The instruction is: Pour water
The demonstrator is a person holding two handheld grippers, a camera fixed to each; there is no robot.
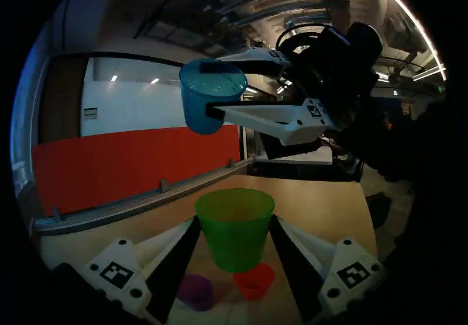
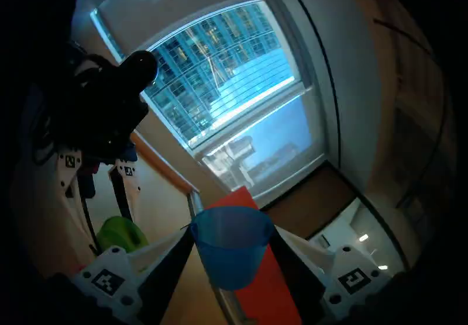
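Observation:
In the left gripper view my left gripper (image 1: pixel 234 240) is shut on a green cup (image 1: pixel 234 227), held upright above the wooden table (image 1: pixel 327 202). Higher up and farther off, my right gripper (image 1: pixel 217 91) holds a blue cup (image 1: pixel 209 95), roughly upright, above and behind the green one. In the right gripper view my right gripper (image 2: pixel 231 246) is shut on the blue cup (image 2: pixel 230 244), seen tilted against a window. The left gripper (image 2: pixel 105 176) and the green cup (image 2: pixel 120 232) appear at the lower left there.
A purple cup (image 1: pixel 196 291) and a small red cup (image 1: pixel 253 280) stand on the table below the green cup. An orange wall panel (image 1: pixel 134 164) and a metal rail (image 1: pixel 152 193) run behind the table. A person's dark sleeve (image 1: pixel 380 132) is at the right.

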